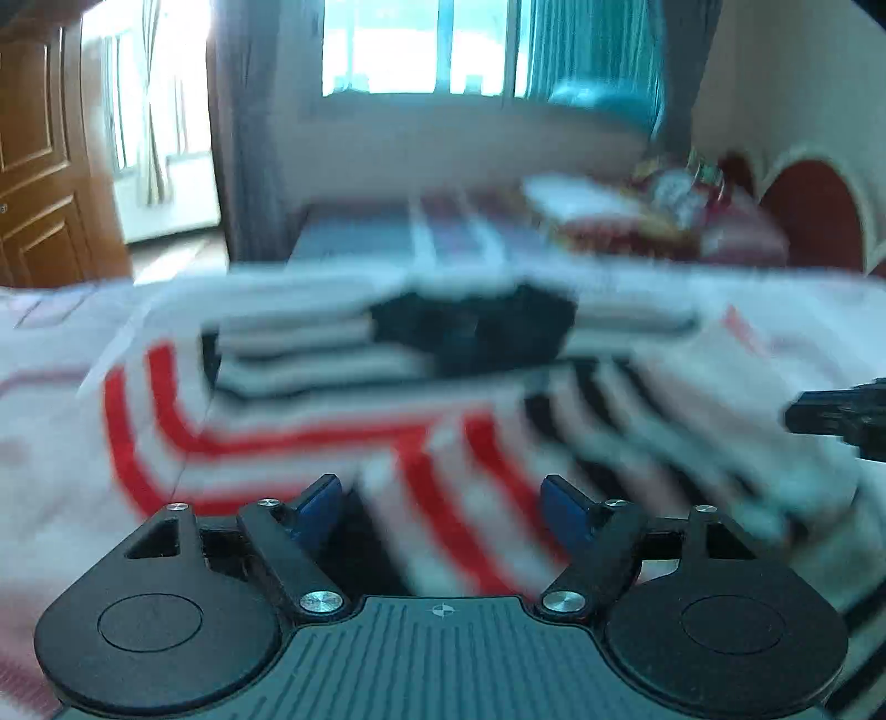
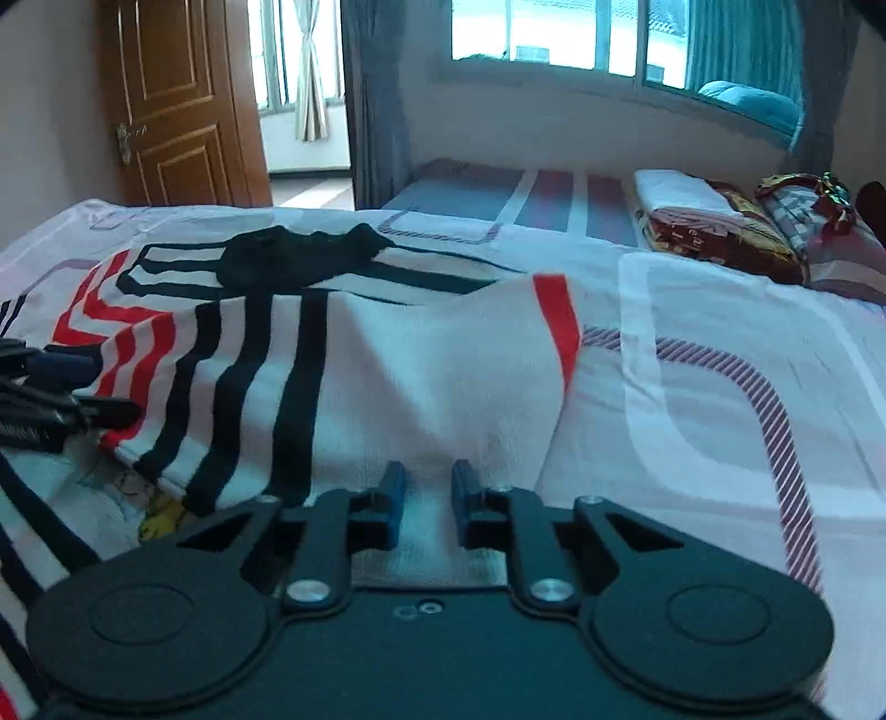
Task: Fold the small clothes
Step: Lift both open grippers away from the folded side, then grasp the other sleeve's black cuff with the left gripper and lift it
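Observation:
A small white garment [image 2: 387, 354] with red and black stripes and a black collar [image 2: 293, 257] lies spread on the bed. It is blurred in the left wrist view, where the garment [image 1: 343, 426] fills the middle. My left gripper [image 1: 441, 495] hovers over its red-striped part with its blue fingers wide apart and nothing pinched. It also shows at the left edge of the right wrist view, the left gripper [image 2: 111, 387] standing by the garment's red-striped edge. My right gripper [image 2: 429, 498] is open by a narrow gap over the white cloth, its pads not pressing on it.
The bed sheet [image 2: 720, 387] is white with purple striped bands. Beyond it is a second bed [image 2: 498, 194] with folded blankets and pillows [image 2: 720, 227] at the right. A wooden door [image 2: 171, 99] stands at the back left, and a window [image 2: 554, 33] with curtains behind.

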{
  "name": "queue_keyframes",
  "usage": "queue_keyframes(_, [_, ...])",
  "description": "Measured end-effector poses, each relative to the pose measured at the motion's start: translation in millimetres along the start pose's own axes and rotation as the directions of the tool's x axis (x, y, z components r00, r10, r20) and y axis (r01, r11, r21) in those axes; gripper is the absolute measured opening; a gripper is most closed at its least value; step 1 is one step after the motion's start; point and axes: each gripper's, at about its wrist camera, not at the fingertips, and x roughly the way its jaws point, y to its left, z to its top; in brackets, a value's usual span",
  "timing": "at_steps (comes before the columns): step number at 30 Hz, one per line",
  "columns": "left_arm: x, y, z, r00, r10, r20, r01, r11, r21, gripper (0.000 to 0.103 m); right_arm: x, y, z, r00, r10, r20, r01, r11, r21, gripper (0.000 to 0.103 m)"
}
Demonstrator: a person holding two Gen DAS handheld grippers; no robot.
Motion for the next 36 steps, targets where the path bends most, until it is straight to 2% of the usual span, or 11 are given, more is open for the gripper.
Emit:
queue_keyframes(2, [10,-11,15,1.0,-0.023,0.011,0.022,1.0,0.009,0.077,12,-9,19,0.998,-0.009,0.064,0.005,0.998,0.059,0.028])
queue_keyframes(6, [41,-46,29,0.996,-0.079,-0.03,0.081,0.995,0.062,0.077,60,-26,45,0.997,-0.067,0.044,0.064,0.996,0.066,0.021])
queue_keyframes(8, [62,-58,21,0.993,-0.034,-0.111,0.049,0.99,0.131,0.081,75,-27,44,0.995,-0.099,0.019,0.099,0.994,0.038,0.02])
queue_keyframes(10, [59,-54,17,0.994,-0.017,-0.105,0.029,0.993,0.115,0.091,81,-43,39,0.989,-0.15,0.012,0.149,0.987,0.054,0.022])
queue_keyframes(16, [22,-37,10,0.999,0.036,-0.02,-0.034,0.996,0.084,0.091,44,-27,36,0.993,-0.094,0.067,0.09,0.994,0.064,0.027])
queue_keyframes(19, [43,-42,-1,0.995,0.066,-0.081,-0.056,0.992,0.117,0.093,53,0,21,0.999,-0.005,0.033,0.006,1.0,-0.023,0.022])
queue_keyframes(22, [31,-29,1,0.993,0.079,-0.087,-0.072,0.995,0.072,0.093,61,5,12,0.999,-0.048,0.015,0.048,0.999,-0.011,0.023])
queue_keyframes(27, [-23,8,-21,0.995,0.089,-0.035,-0.089,0.996,0.009,0.093,4,12,1,0.996,-0.042,0.083,0.042,0.999,0.003,0.028])
queue_keyframes(30, [-10,23,-36,0.986,0.125,-0.109,-0.124,0.992,0.02,0.093,-8,18,-18,0.998,-0.035,0.06,0.035,0.999,0.005,0.03])
queue_keyframes(32, [-7,41,-39,0.991,0.076,-0.11,-0.086,0.992,-0.09,0.094,4,23,-29,0.998,-0.061,-0.012,0.061,0.998,0.001,0.03])
queue_keyframes(36, [-22,55,-40,0.989,0.119,-0.084,-0.126,0.988,-0.092,0.094,-1,38,-31,0.994,-0.113,0.006,0.113,0.994,-0.005,0.031])
